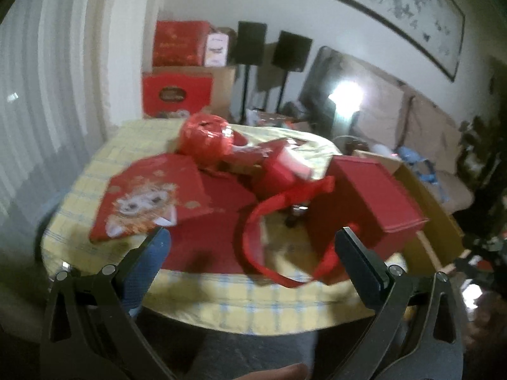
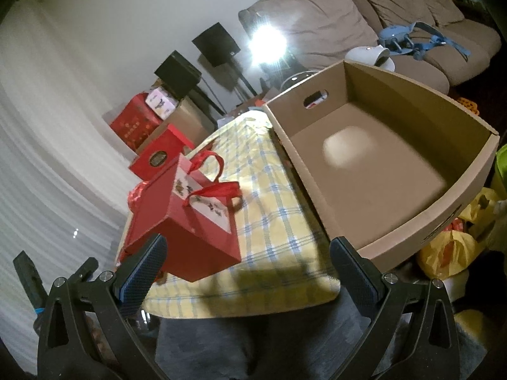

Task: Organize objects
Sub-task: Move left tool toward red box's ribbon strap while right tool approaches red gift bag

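Only the left wrist view shows the pile of red packets [image 1: 149,199] and round red bundle [image 1: 204,137] on the checkered tablecloth [image 1: 253,297]. Only the right view shows the inside of the cardboard box [image 2: 380,171], which is empty, at the table's right edge. The red gift bag [image 2: 190,221] stands near the left edge. Left gripper [image 1: 253,250] and right gripper [image 2: 247,259] are both wide open, holding nothing.

Tablecloth [image 2: 269,202]: pale yellow with a blue and white check. On it, red gift box [image 2: 190,221] with red ribbon handles and a white label strip; flat red packet [image 1: 149,202] with a white animal print and gold specks; shiny red wrapped ball [image 1: 206,139]. Cardboard box [image 2: 396,95] plain brown; sofa [image 2: 332,22] taupe.
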Demonstrator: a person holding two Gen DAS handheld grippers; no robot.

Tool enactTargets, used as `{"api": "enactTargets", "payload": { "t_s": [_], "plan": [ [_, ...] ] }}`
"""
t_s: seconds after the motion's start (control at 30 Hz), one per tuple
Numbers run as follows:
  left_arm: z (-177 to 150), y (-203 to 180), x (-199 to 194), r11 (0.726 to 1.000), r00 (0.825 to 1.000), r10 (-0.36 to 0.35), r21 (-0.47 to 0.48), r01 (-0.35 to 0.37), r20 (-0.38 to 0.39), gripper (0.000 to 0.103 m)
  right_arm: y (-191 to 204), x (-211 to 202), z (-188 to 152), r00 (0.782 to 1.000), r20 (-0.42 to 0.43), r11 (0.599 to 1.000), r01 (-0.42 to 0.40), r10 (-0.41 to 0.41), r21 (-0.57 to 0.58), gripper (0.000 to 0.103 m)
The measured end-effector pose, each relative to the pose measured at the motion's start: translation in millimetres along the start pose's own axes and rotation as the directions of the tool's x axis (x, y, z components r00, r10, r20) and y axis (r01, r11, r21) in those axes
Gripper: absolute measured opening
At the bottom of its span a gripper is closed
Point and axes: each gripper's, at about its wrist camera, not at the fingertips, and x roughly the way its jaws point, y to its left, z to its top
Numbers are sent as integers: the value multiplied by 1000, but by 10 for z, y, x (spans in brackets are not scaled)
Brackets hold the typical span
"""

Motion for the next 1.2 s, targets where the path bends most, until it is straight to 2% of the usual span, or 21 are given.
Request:
{"api": "enactTargets", "payload": {
  "t_s": [0.07, 0.13, 0.27, 0.37, 0.43, 0.5, 0.57, 0.63, 0.73, 0.83, 0.93, 1.0, 1.1, 1.2],
  "plan": [
    [-8, -6, 24, 998, 999, 45, 31, -46, 28, 103, -22, 32, -4, 1000, 3, 1000, 3, -3, -3, 103],
    [-10, -17, 53, 997, 998, 48, 51, -50, 39, 103, -43, 74, -6, 1000, 6, 1000, -3, 3, -5, 103],
    [11, 56, 155, 996, 996, -90, -11, 90, -18, 103, -87, 111, -2, 997, 20, 997, -72, 72, -1, 103],
    [-12, 169, 195, 980, 985, -170, -105, 170, 8, 103, -106, 96, 4, 994, 43, 995, -102, 102, 2, 103],
    [-21, 193, 230, 976, 984, -180, -125, 179, 4, 103, -106, 91, 15, 994, 51, 995, -100, 101, -4, 103],
    [-34, 198, 306, 974, 982, -187, -138, 180, -41, 103, -128, 90, 26, 994, 59, 995, -96, 96, -2, 103],
    [-54, 180, 410, 966, 965, -230, -149, 211, -122, 103, -166, 89, 24, 992, 74, 995, -98, 97, 6, 103],
    [-101, 159, 444, 956, 951, -272, -154, 250, -146, 103, -188, 99, 14, 992, 81, 995, -98, 97, 10, 103],
    [-131, 43, 382, 961, 956, -274, -69, 268, -105, 103, -202, 120, 7, 993, 76, 996, -90, 89, 10, 103],
    [-122, -196, 292, 974, 980, -191, 118, 196, -50, 103, -206, 134, -5, 994, 75, 996, -86, 85, 7, 103],
    [-144, -385, 269, 956, 991, -130, 263, 131, -19, 103, -207, 157, -18, 994, 70, 996, -84, 83, 4, 103],
    [-175, -411, 291, 955, 991, -132, 263, 134, -26, 103, -203, 156, -23, 995, 68, 997, -80, 79, -1, 103],
    [-225, -390, 334, 959, 983, -181, 213, 186, -42, 103, -187, 146, -33, 995, 74, 997, -73, 74, -14, 103],
    [-281, -437, 364, 955, 977, -210, 208, 213, -39, 103, -192, 172, -41, 995, 69, 997, -70, 71, -14, 103]
  ]
}}
